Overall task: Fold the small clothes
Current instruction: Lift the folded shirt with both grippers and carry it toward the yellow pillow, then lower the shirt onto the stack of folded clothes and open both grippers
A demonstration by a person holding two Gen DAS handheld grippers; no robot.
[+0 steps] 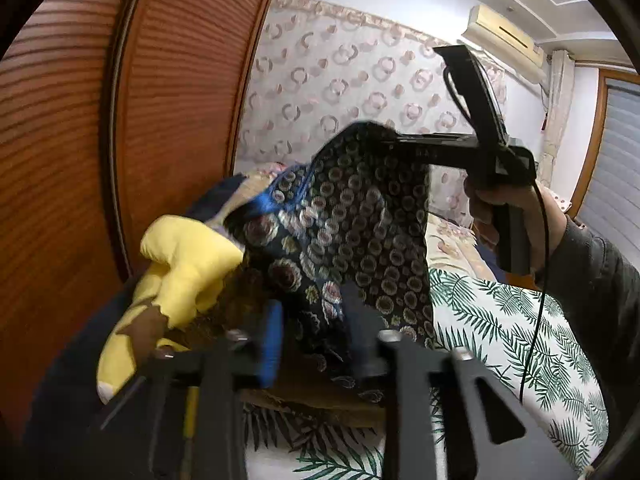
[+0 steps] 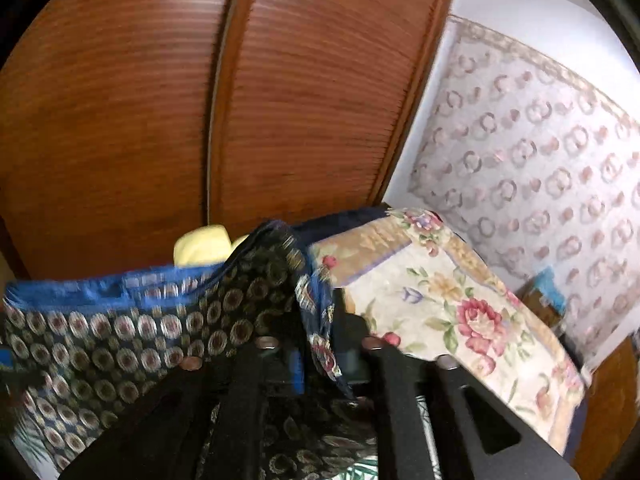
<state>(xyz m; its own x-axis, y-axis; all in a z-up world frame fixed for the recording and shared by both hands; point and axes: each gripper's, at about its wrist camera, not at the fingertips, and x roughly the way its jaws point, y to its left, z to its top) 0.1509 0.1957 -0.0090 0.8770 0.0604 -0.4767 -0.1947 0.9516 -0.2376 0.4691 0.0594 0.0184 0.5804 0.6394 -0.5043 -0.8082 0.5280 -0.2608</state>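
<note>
A dark blue patterned cloth [image 1: 352,216] with a bright blue hem hangs over the bed. Its top corner lies at the tip of my right gripper [image 1: 384,140], which a hand [image 1: 500,204] holds up at the right. A lower fold hangs between the fingers of my left gripper [image 1: 316,336], whose jaws stand apart around it without pressing. In the right wrist view the cloth [image 2: 120,332] spreads to the left. A narrow fold drops through my right gripper [image 2: 324,364], with a gap showing on both sides of it.
A yellow plush toy [image 1: 184,264] lies left of the cloth, against the brown slatted wardrobe doors [image 1: 160,80]. A folded floral quilt [image 2: 440,292] sits behind on the right. The bed carries a palm-leaf sheet [image 1: 500,320]. A cable hangs from the right gripper.
</note>
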